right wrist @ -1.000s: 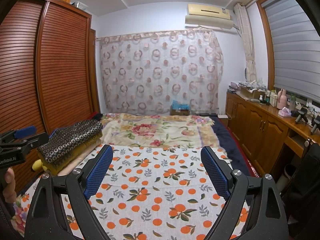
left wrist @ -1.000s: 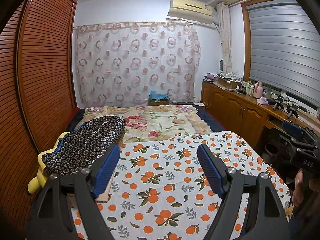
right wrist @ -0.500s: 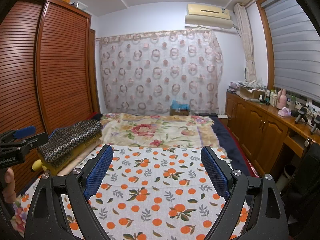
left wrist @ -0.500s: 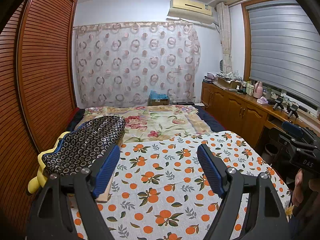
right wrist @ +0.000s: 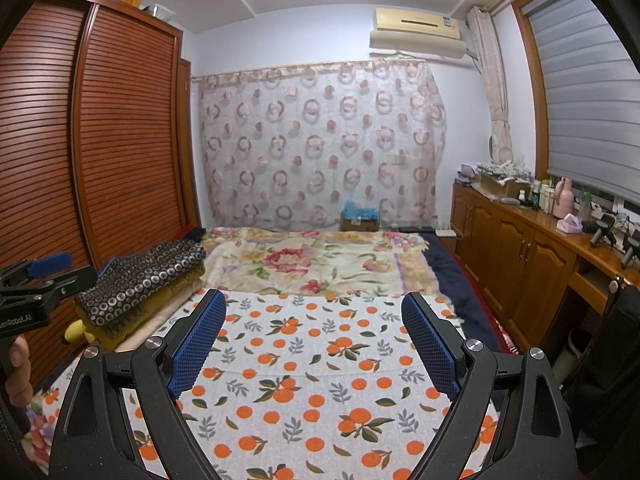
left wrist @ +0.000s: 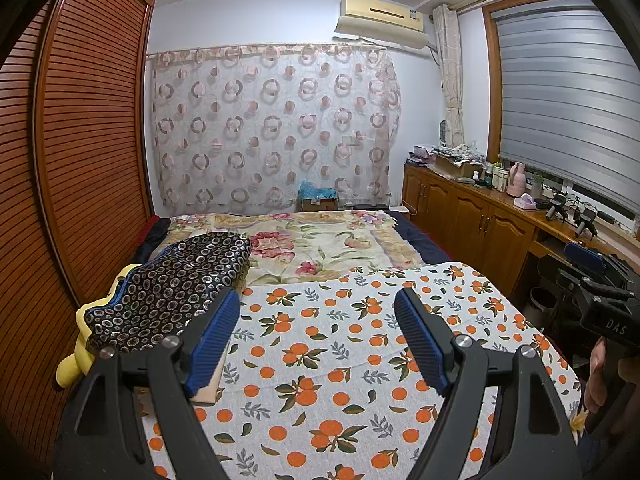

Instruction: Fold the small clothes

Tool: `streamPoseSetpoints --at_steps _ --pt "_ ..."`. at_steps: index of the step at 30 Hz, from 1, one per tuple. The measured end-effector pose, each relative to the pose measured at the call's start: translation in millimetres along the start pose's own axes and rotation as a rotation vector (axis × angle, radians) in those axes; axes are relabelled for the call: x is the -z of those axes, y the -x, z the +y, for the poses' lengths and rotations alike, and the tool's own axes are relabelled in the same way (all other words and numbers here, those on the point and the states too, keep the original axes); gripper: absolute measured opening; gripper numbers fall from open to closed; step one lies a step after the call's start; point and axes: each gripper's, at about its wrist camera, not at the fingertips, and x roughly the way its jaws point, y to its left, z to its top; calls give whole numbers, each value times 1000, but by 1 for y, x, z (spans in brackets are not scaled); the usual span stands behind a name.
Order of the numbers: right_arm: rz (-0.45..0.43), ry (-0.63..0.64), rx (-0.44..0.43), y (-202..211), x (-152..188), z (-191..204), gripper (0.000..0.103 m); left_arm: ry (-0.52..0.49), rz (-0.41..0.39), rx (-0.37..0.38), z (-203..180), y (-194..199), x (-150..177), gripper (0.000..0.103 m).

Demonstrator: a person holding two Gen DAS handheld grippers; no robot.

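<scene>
Jaws first: your left gripper (left wrist: 318,336) stands wide apart, nothing between its blue pads, only the orange-print sheet (left wrist: 340,364) showing through the gap. Your right gripper (right wrist: 314,338) is the same, spread wide and empty, aimed a little downward over the same sheet.

Outward from the left jaws: the stack of folded cloth (left wrist: 172,288) sits just beyond and to the left of the left finger, near the slatted wardrobe (left wrist: 92,140). Top layer is a dark fabric with a ring print; yellow cloth pokes out beneath it. From the right wrist view the stack (right wrist: 144,280) lies well left of your right jaws, with several layers visible at its edge.

No loose small garment shows on the open sheet between the jaws. Likely the clothes to fold come from that stack; cannot confirm.

Handling, as a judgement: soft, light, limp cloth. It will sag and drape, and the layers may slide on each other. Pinch only the top layer at a corner or a hem edge, not the middle. Take two corners, one per gripper, so it hangs flat.

Farther out: floral blanket (left wrist: 320,244), then the curtain (left wrist: 272,124).
</scene>
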Motion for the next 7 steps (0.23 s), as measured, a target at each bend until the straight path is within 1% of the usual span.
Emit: streamPoseSetpoints --at_steps 7 --pt "0 0 1 0 0 -1 91 -1 0 0 0 0 0 80"
